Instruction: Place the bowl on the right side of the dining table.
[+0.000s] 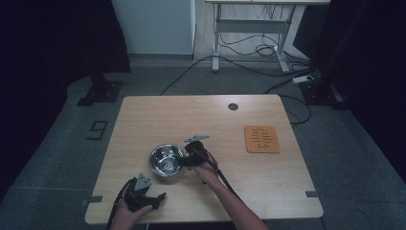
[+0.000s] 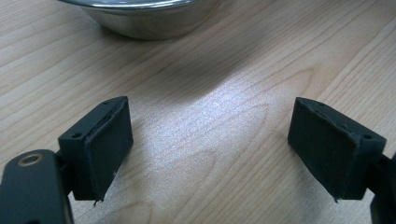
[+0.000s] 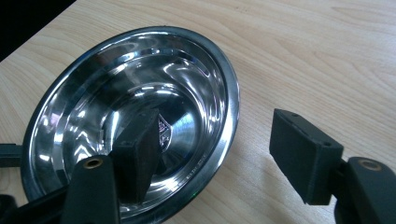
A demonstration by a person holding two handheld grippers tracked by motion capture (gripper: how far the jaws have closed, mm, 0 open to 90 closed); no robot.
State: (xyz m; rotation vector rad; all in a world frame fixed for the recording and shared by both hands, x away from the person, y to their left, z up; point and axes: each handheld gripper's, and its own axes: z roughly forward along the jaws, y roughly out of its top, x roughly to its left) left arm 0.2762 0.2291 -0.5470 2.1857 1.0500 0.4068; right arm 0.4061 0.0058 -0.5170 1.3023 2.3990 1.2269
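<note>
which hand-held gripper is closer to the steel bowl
Right. The right hand-held gripper straddles the steel bowl rim, one jaw inside and one outside, open. The left hand-held gripper rests open on the table short of the bowl.

floor mark (image 1: 98, 130): reads "9" | bowl (image 3: 140, 116): stamped emblem on its bottom, not readable

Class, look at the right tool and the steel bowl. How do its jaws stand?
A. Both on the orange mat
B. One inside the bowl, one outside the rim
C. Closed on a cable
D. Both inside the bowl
B: in the right gripper view, the right tool straddles the steel bowl rim, one jaw inside and one outside over the table.
</note>
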